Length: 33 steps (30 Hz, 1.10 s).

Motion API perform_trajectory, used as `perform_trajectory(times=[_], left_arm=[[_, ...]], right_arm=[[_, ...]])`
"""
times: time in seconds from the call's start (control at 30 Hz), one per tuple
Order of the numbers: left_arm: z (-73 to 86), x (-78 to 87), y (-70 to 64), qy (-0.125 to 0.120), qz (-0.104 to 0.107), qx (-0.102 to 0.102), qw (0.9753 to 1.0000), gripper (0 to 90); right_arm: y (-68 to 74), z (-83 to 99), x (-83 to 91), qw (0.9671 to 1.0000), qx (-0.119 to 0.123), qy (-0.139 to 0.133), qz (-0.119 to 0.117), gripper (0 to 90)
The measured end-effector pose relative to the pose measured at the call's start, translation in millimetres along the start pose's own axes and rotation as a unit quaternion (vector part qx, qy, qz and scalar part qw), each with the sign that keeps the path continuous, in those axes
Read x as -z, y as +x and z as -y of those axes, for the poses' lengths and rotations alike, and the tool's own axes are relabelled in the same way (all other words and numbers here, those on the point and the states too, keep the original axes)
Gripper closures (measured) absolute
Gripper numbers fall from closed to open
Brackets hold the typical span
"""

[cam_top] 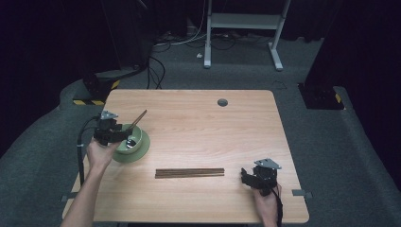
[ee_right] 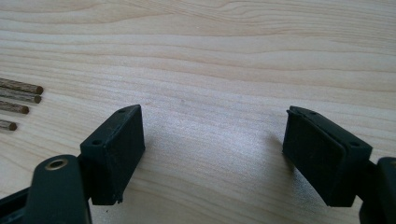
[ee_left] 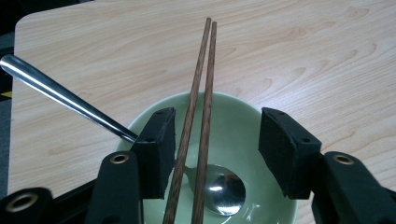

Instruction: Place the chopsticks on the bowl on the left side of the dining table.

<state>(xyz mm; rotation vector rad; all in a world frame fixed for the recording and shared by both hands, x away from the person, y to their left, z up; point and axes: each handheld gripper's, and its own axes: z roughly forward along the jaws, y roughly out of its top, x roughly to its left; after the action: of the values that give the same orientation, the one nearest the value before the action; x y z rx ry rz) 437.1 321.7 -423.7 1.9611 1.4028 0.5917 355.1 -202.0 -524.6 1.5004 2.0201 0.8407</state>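
Chopsticks (ee_left: 196,135) lean in the green bowl (ee_left: 243,121), between the left gripper's (ee_left: 217,149) wide-apart jaws.
More chopsticks (cam_top: 189,173) lie on the table (cam_top: 227,127) near the right gripper (ee_right: 212,154), whose jaws are apart too.

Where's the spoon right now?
In the left gripper view the spoon lies in the green bowl, its handle leaning over the rim up-left, beside the two chopsticks standing between the left gripper's open jaws; high view: table's left side.
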Motion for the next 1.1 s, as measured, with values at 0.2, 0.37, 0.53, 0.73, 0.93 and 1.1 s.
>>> perform_trajectory(times=[0.2, 0.37, 0.53, 0.73, 0.93, 1.1], left_arm=[[-14.0, -1.9, -4.4, 0.003, 0.006, -0.004, 1.0000, 44.0], [-23.9, -7.6, -6.2, 0.007, 0.009, 0.003, 0.9999, 42.1], [-32.7, -15.1, -9.4, 0.007, 0.010, 0.004, 0.9999, 40.0], [-41.6, -25.6, -13.6, 0.015, 0.004, 0.006, 0.9999, 37.2], [-45.5, -37.2, -18.0, 0.018, 0.001, 0.009, 0.9998, 36.3], [-43.9, -47.3, -15.2, 0.032, -0.007, 0.020, 0.9993, 35.8]], right_arm=[[0.0, 0.0, 0.0, 1.0000, 0.000, 0.000, 0.000, 20.3], [0.0, 0.0, 0.0, 1.0000, 0.000, 0.000, 0.000, 20.3], [0.0, 0.0, 0.0, 1.0000, 0.000, 0.000, 0.000, 20.3], [0.0, 0.0, 0.0, 1.0000, 0.000, 0.000, 0.000, 20.3], [0.1, 0.0, 0.0, 1.0000, 0.000, 0.000, 0.000, 20.3], [0.1, 0.0, 0.0, 1.0000, 0.001, 0.000, 0.000, 20.4]])
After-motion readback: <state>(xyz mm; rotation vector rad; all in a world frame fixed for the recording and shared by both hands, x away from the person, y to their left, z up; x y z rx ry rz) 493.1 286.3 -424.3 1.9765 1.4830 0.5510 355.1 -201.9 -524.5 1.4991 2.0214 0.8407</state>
